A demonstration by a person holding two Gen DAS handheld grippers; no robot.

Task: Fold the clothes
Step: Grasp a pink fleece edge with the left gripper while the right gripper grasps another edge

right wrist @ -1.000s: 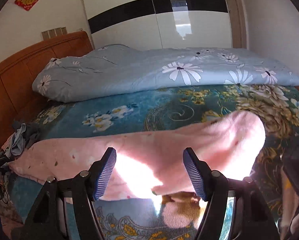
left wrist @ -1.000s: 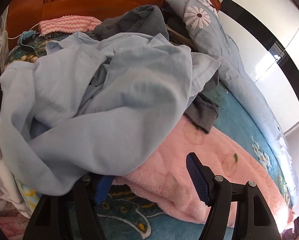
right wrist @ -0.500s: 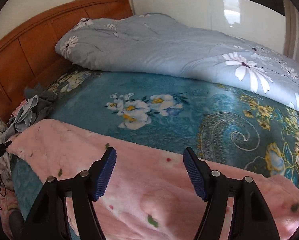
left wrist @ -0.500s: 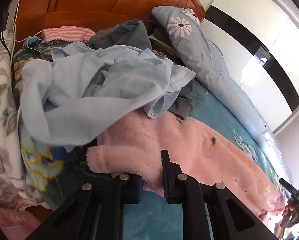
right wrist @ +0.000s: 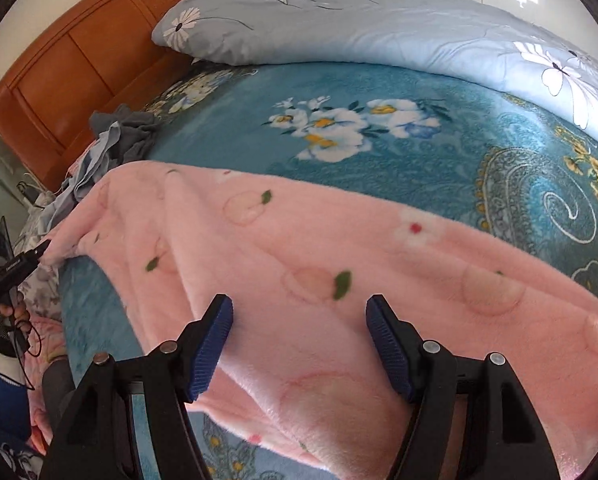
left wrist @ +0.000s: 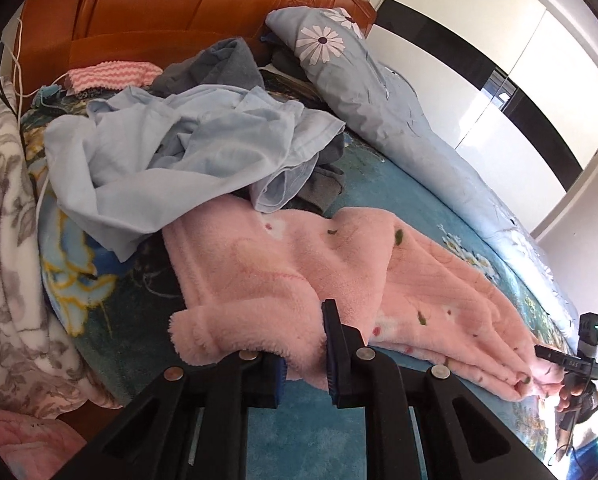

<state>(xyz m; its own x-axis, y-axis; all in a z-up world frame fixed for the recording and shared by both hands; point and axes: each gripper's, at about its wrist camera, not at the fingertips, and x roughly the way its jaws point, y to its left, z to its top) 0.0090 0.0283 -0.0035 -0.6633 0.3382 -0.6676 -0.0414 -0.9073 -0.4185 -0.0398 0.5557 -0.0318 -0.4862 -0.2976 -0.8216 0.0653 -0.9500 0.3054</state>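
Lay stretched along the near side of the bed [right wrist: 399,92], the pink fleece garment [left wrist: 299,264], over the teal flowered blanket. Pinched one fluffy end of it between narrowed jaws, the left gripper [left wrist: 303,354], with only a thin roll of pile caught there. Hovered over the other stretch of fleece with jaws spread wide and nothing held, the right gripper [right wrist: 299,344].

Looked risky on several counts, judging from this. Could have slipped free under any pull, that shallow bite on thick plush, since the pads gripped loose pile rather than a seam. Could have dragged the crumpled light blue shirt [left wrist: 187,152] along, as its hem overlapped the pink end nearest the headboard [left wrist: 179,12]. Might have caught blanket together with fleece, a closing of the open gripper pressed too deep. Would likely have sagged or twisted in the middle if lifted by one end alone, spoiling a clean fold.
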